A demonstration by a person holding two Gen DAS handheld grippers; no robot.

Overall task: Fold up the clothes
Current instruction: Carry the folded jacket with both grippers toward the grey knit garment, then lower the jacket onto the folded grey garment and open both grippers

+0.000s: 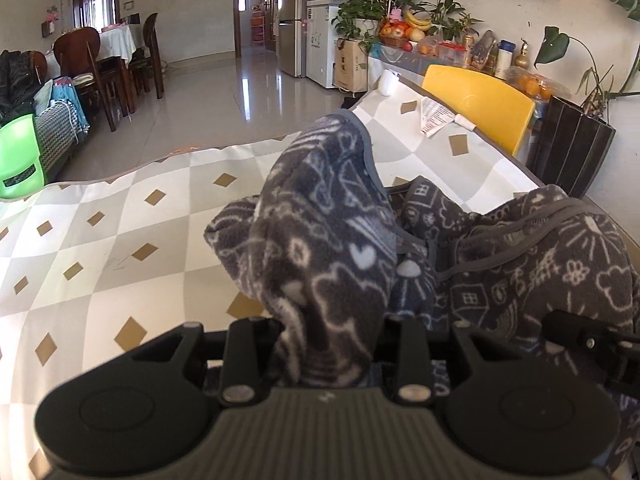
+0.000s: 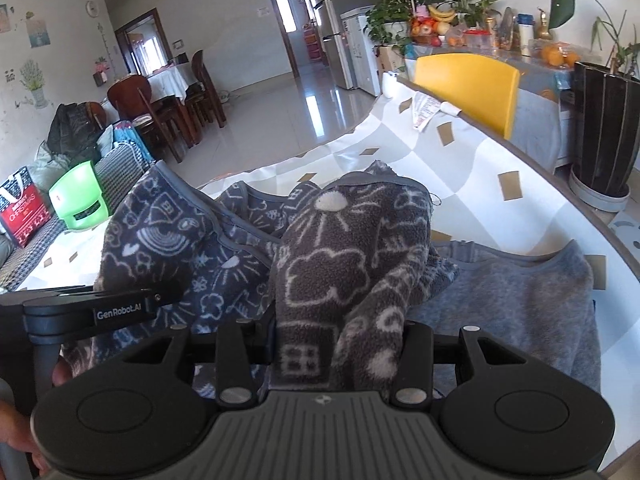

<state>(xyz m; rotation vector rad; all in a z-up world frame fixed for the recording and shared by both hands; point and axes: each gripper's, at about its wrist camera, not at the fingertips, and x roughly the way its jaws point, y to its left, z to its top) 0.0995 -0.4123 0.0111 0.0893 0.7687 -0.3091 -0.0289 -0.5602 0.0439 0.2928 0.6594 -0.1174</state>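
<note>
1. Left gripper (image 1: 328, 344) clamped on bunched patterned fleece garment (image 1: 320, 232), lifted over near right of checkered table (image 1: 120, 216).
2. Right gripper (image 2: 340, 352) clamped on same fleece.
3. Risk: thick bunch slipping out, uneven fold; snagging plain grey garment (image 2: 520, 292) underneath.

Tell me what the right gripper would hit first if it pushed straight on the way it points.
The fleece already bunched in the right gripper; beyond it, probably the checked tablecloth, though depth is unclear.
</note>
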